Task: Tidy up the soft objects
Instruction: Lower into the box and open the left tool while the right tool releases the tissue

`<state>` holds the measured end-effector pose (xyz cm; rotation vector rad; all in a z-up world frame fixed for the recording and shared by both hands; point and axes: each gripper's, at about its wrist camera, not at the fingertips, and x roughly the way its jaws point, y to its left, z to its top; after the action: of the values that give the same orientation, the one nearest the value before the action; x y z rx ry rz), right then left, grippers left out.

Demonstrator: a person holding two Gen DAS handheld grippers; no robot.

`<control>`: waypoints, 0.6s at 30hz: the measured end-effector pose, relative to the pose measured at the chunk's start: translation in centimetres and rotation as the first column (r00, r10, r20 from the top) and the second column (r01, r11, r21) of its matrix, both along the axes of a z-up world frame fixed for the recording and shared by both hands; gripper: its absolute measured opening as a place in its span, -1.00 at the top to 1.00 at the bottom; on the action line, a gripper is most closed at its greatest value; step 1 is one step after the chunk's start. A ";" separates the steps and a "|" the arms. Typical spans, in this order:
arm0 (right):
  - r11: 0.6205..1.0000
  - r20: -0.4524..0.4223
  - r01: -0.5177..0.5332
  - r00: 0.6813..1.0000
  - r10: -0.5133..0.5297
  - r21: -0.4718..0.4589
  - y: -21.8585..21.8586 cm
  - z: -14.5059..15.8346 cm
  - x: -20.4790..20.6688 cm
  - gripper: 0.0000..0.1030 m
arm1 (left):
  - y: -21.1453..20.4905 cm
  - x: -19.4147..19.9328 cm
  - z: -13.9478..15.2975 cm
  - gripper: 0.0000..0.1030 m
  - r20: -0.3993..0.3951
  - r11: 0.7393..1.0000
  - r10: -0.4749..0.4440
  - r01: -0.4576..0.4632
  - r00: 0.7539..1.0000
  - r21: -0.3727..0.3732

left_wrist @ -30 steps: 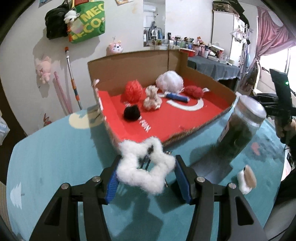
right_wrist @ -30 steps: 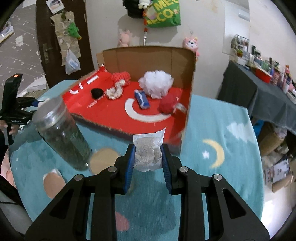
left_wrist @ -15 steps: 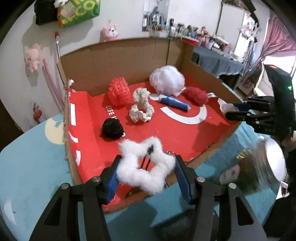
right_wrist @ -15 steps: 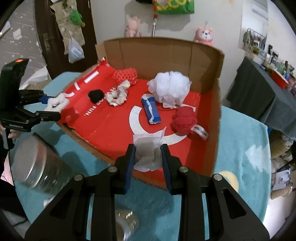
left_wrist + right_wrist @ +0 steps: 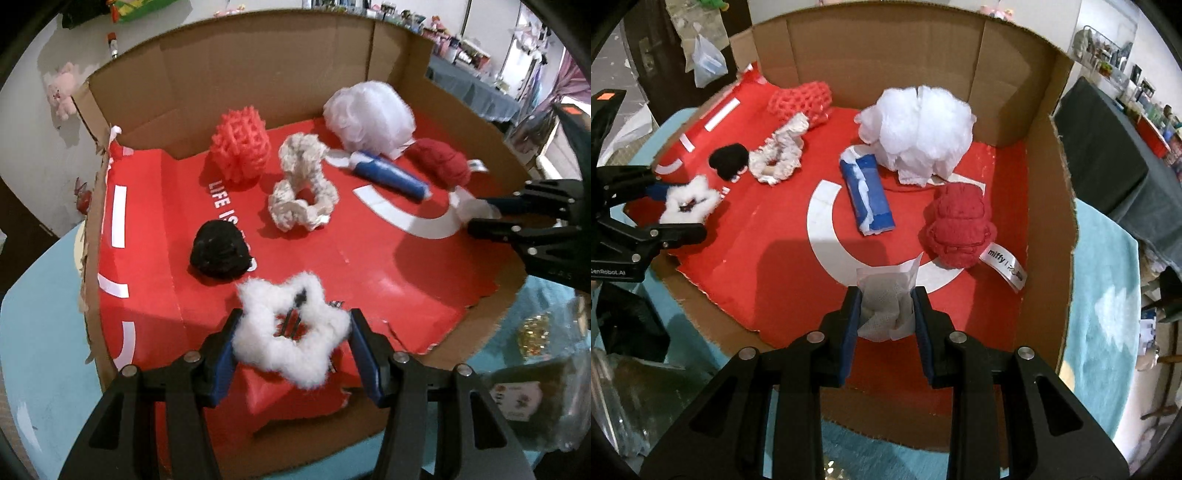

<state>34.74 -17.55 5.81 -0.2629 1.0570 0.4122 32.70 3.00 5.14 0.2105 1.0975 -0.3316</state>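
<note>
my left gripper [image 5: 293, 349] pinches the fluffy white star [image 5: 291, 332], jaws half open; right gripper [image 5: 886, 314] nearly shut on a mesh pouch [image 5: 886, 306], probably gauze. both light, squashy, over the box's [image 5: 1041, 206] near edge.
</note>
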 end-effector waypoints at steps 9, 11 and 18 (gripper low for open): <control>0.999 -0.020 0.004 1.000 -0.005 -0.039 0.1 -0.6 0.1 0.47 | 0.5 0.6 -0.8 -0.15 -0.017 1.000 0.011 -0.011 1.000 0.004; 0.999 -0.022 0.004 1.000 -0.005 -0.046 0.1 -0.6 0.1 0.46 | 0.6 0.5 -0.8 -0.15 -0.014 1.000 0.008 -0.008 1.000 0.008; 0.999 -0.018 -0.029 0.999 0.029 -0.037 1.2 -0.6 0.1 -0.03 | 0.3 0.4 -0.3 -0.23 0.008 1.000 -0.002 0.002 1.000 0.001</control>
<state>34.87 -16.34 5.16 -0.3089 1.0799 0.4219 33.12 3.31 4.83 0.2138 1.0895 -0.3318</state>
